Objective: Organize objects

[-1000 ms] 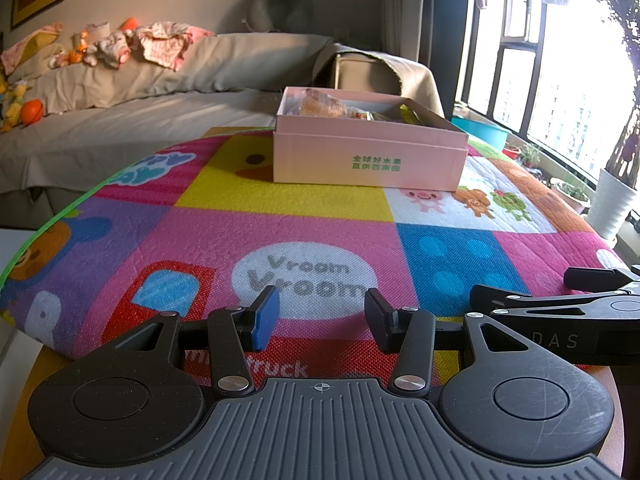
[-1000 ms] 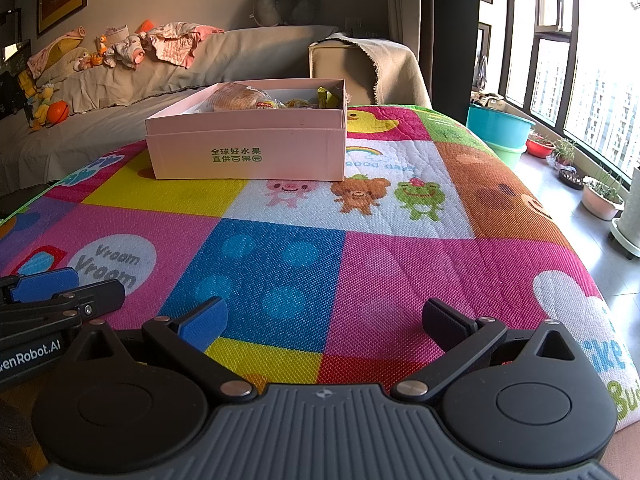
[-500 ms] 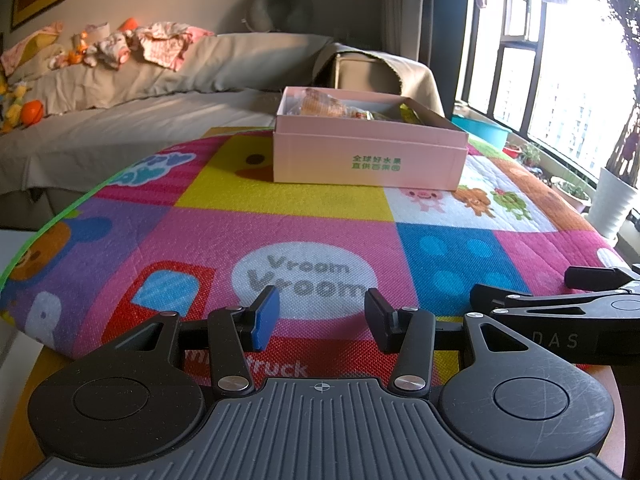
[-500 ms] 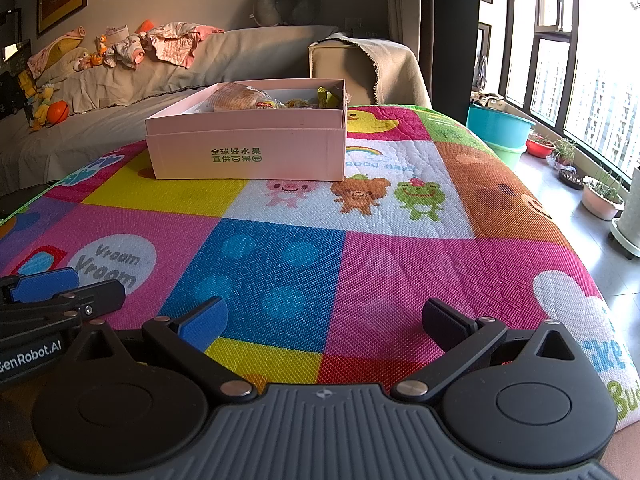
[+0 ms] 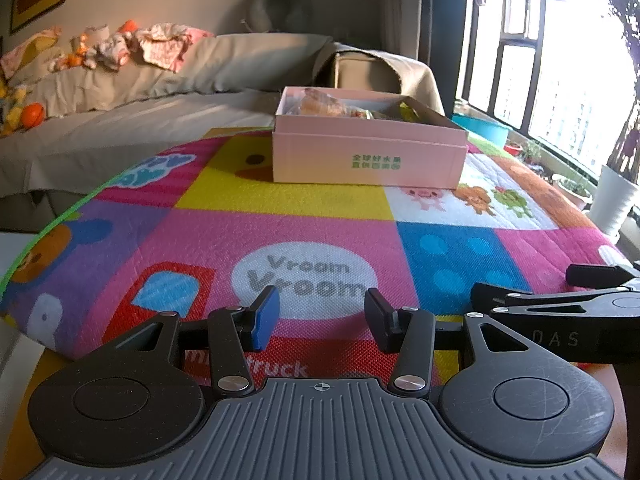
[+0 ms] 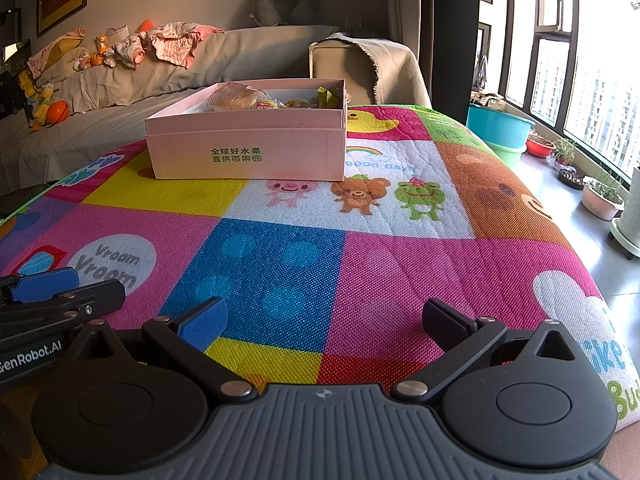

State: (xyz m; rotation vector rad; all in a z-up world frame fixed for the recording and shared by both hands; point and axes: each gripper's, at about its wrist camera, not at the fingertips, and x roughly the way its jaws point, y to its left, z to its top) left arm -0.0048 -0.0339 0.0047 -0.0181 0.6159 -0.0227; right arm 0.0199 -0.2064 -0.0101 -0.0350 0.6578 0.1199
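Fingers (image 5: 264,318) of our left gripper (image 5: 320,316) stand partly apart with a moderate gap, and nothing sits between them. Our right gripper (image 6: 324,322) has its fingers (image 6: 204,322) spread much wider, likewise holding nothing. Both tools are held low and level at the near edge of the play mat (image 6: 360,272), pointing forward across it, side by side and close to each other: the right one shows at the right edge of the left wrist view, and the left one shows at the left edge of the right wrist view.

We see the pink box (image 5: 368,156) well ahead of both grippers, towards the far edge of the mat, resting on the yellow and white patches. Its lid is off and green print marks its front wall. Inside lie wrapped snacks (image 6: 240,98), including a roundish bread-like packet and some yellow-green packets at the far right corner; the rest we cannot make out.

Beyond the far edge of the mat stands a sofa (image 6: 120,112) under a grey cover, with baby clothes (image 6: 176,44) along its back and an orange ball (image 6: 58,110) at its left end. To the right, by the windows, are a teal basin (image 6: 498,124) and potted plants (image 6: 602,198) on the floor.
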